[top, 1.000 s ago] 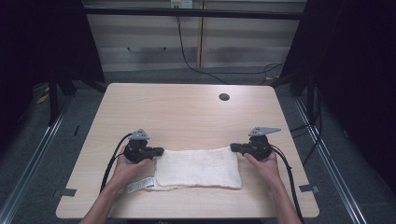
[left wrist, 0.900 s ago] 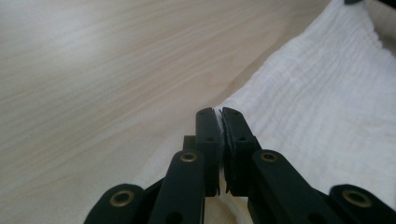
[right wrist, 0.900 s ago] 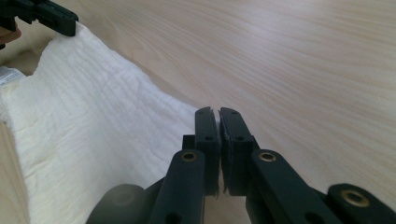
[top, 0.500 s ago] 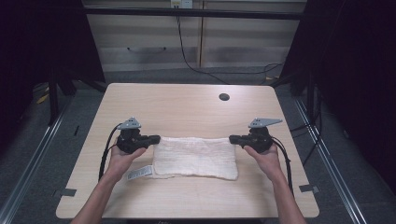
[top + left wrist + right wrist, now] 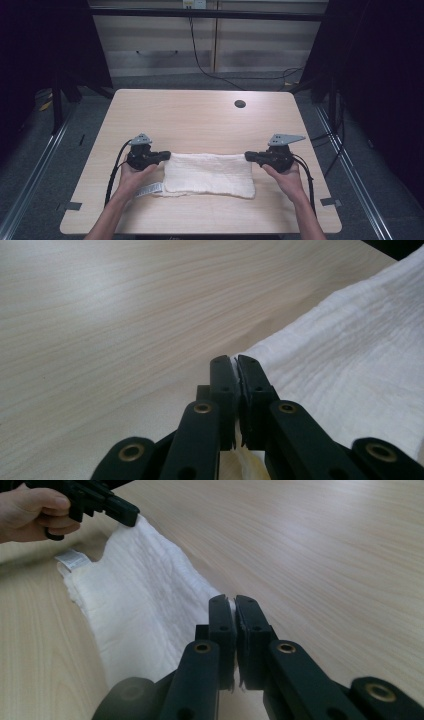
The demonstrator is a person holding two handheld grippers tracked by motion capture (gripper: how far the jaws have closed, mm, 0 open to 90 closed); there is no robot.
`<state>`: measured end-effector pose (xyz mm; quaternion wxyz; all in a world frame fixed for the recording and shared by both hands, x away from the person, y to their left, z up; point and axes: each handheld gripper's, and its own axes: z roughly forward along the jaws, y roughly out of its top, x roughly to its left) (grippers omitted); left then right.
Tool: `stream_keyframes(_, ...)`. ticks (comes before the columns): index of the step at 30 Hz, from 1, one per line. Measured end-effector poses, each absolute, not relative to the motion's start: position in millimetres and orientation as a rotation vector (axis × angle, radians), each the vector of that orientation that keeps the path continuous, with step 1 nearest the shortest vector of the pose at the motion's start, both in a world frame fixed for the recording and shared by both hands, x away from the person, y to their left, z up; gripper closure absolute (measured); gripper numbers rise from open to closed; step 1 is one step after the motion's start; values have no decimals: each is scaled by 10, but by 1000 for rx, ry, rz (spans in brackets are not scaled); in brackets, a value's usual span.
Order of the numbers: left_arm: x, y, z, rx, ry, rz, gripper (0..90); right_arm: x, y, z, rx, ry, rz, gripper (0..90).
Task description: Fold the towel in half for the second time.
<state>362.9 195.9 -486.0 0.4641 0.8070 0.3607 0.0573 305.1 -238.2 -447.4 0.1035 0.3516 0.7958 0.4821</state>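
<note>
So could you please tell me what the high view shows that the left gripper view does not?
The high view alone takes in the whole table with its dark round hole, both forearms and the right gripper pinching the towel's far corner. The left gripper view alone gives the close look: a sliver of white cloth clamped between shut jaws. Both share the left gripper, the white towel and the pale wood.

The surface (image 5: 200, 120) is a pale wood-grain top with rounded corners and one dark round hole (image 5: 240, 104) near its far edge. On it lies a white folded cloth (image 5: 210, 175) — spread flat toward the near edge, a small label (image 5: 148, 190) poking out at its left corner.
</note>
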Motion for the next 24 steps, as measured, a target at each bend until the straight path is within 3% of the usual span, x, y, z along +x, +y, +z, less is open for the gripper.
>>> stream_keyframes(24, 3538, 1903, -4789, 1958, 875, 171, 867, 2409, -2201, -4760, 908, 2563, 1369, 866)
